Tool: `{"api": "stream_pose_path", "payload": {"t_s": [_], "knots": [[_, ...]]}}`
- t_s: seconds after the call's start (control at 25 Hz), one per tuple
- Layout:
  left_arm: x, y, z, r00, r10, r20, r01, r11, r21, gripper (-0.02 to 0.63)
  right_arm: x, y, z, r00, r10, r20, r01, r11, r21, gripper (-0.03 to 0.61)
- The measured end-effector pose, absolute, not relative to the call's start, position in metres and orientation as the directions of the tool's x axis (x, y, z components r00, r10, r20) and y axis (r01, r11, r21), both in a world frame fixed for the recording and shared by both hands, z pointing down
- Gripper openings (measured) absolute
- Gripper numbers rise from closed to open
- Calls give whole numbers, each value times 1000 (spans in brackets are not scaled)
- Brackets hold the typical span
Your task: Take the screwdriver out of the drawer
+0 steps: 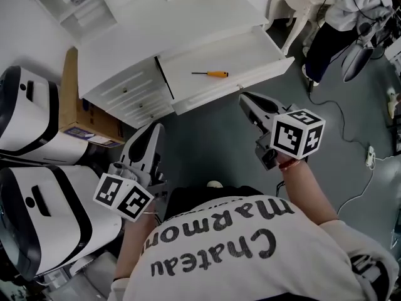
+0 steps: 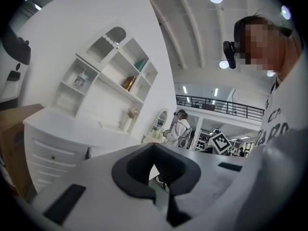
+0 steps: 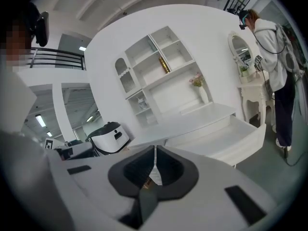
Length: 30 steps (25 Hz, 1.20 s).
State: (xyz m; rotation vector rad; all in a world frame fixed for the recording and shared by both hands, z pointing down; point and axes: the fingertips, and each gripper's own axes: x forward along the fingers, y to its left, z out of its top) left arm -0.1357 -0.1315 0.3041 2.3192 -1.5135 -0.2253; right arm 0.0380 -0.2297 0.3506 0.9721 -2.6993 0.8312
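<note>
An orange-handled screwdriver (image 1: 212,74) lies alone in the open white drawer (image 1: 250,58) of a white desk, handle to the right. My right gripper (image 1: 245,99) hovers just in front of the drawer's front edge, right of the screwdriver, jaws shut and empty. In the right gripper view the drawer (image 3: 226,134) stands out to the right of the closed jaws (image 3: 154,165); the screwdriver is hidden there. My left gripper (image 1: 155,130) hangs lower left, in front of the desk's closed small drawers (image 1: 135,93), jaws together with nothing held (image 2: 155,167).
A cardboard box (image 1: 81,115) and white-and-black machines (image 1: 31,118) crowd the left side. Shelves (image 3: 154,71) rise behind the desk top. Another person (image 1: 351,11) stands at the top right beside a small white table (image 1: 294,5). A cable (image 1: 360,180) trails over the grey floor.
</note>
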Motion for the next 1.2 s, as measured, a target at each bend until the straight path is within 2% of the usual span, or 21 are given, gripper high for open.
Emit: {"api": "stream_pose_path", "payload": {"t_s": [0.24,0.4,0.96,1.2], "knots": [[-146,-147,313,395,-915,82,-861,-337,381,21,35,-251,367,-778,-548,307,-623,613,-486,31],[-152,-171,316,411,-909,69,-851,-356,387,21,29,-268,382,-762,-550,342,-646,606,-465,31],[-176,-316,326,517,-853,78,-799,-447,402,21,-6,-381,401,-728,-542,420,-684,543,-486,31],[-208,-373,331,511,-853,104,-803,-431,412,21,-28,-432,409,-713,-537,450,-701,525,-483,32]]}}
